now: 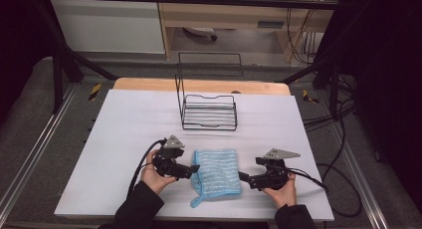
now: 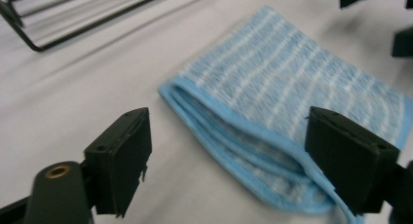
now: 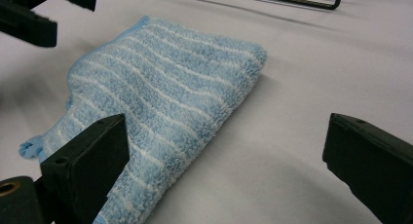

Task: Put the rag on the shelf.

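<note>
Two hand-held grippers, left gripper [image 1: 195, 168] and right gripper [image 1: 242, 176], sit released either side of a folded blue striped towel [image 1: 217, 171] lying near-to-far on the white surface [image 1: 124, 124]; the left is closer.

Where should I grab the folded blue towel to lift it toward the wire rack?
Take the folded blue towel at its stacked, bound edges, coming in from the left with the left tongs, already open beside them. The layers lie together there, so one pinch should catch them all.
</note>
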`<state>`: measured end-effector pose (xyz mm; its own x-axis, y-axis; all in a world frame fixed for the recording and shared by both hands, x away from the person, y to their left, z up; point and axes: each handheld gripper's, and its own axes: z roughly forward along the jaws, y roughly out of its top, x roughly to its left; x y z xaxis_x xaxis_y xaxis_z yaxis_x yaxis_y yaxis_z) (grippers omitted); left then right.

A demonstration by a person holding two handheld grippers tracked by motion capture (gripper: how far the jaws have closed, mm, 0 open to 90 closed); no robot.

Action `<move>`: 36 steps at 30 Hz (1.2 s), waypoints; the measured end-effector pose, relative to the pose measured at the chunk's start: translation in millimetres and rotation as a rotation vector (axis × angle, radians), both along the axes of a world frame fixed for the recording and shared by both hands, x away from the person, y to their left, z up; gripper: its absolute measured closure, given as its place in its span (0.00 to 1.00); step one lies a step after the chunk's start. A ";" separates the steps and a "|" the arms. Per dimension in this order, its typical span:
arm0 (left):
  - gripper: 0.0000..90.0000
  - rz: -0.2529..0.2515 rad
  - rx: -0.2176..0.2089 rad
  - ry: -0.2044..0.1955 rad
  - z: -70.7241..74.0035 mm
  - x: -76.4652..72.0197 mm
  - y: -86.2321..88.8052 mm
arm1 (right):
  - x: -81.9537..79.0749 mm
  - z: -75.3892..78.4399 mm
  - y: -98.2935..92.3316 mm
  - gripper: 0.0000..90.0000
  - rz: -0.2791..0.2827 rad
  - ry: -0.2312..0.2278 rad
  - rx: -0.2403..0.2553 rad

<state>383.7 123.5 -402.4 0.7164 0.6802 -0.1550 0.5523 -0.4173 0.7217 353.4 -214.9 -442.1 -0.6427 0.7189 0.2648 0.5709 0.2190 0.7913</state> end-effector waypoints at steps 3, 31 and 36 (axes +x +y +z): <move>0.14 0.032 -0.007 -0.005 4.8 11.1 -5.9 | -0.7 -0.2 0.4 0.03 0.000 0.002 0.002; 0.64 0.123 -0.014 0.122 -42.8 47.6 -17.3 | 0.2 -2.8 2.0 0.07 0.027 0.030 -0.024; 0.70 0.124 -0.019 0.125 -43.5 47.7 -19.5 | 2.2 -2.4 2.1 0.08 0.035 0.031 -0.025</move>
